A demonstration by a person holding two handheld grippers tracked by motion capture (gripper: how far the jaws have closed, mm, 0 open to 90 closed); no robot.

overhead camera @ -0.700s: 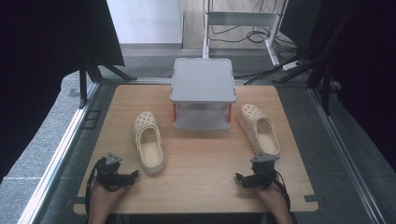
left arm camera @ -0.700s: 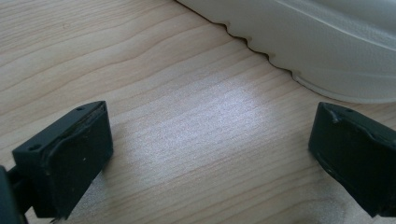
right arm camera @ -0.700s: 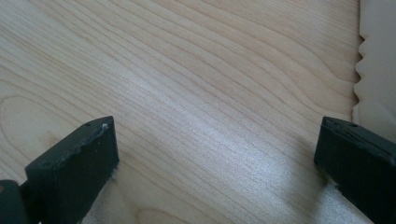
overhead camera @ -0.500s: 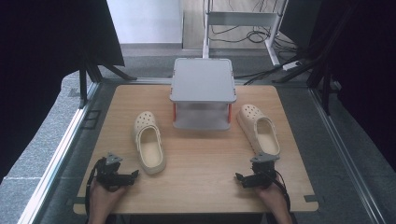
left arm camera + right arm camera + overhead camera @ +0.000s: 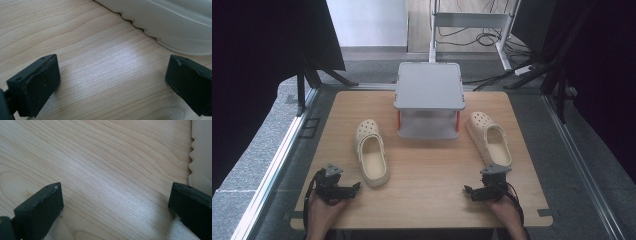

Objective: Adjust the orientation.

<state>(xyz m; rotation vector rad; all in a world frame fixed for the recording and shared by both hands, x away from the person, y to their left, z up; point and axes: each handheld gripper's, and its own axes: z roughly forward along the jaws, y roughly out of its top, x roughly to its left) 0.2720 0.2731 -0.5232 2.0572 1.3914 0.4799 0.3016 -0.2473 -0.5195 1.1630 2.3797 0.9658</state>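
- Nothing has moved that I can make out since 0.7 s ago: both clogs, the stand and both grippers sit where they were.
- On my left, the left gripper point(image 5: 353, 188) rests low on the wooden table point(image 5: 432, 170) near its front edge, jaws spread wide and holding nothing.
- From the left gripper view I see bare wood between the jaws and the sole edge of the left clog point(image 5: 175, 22) just beyond them, apart from the tips.
- On the other side, the right gripper point(image 5: 468, 191) also lies near the front edge, jaws wide and empty.
- Its own view shows the right clog point(image 5: 202, 150) just past the right-hand jaw.
- From the high view, the left clog point(image 5: 371, 152) lies left of the grey two-tier stand point(image 5: 429, 97), and the right clog point(image 5: 488, 138) lies right of it, toes pointing away from me.
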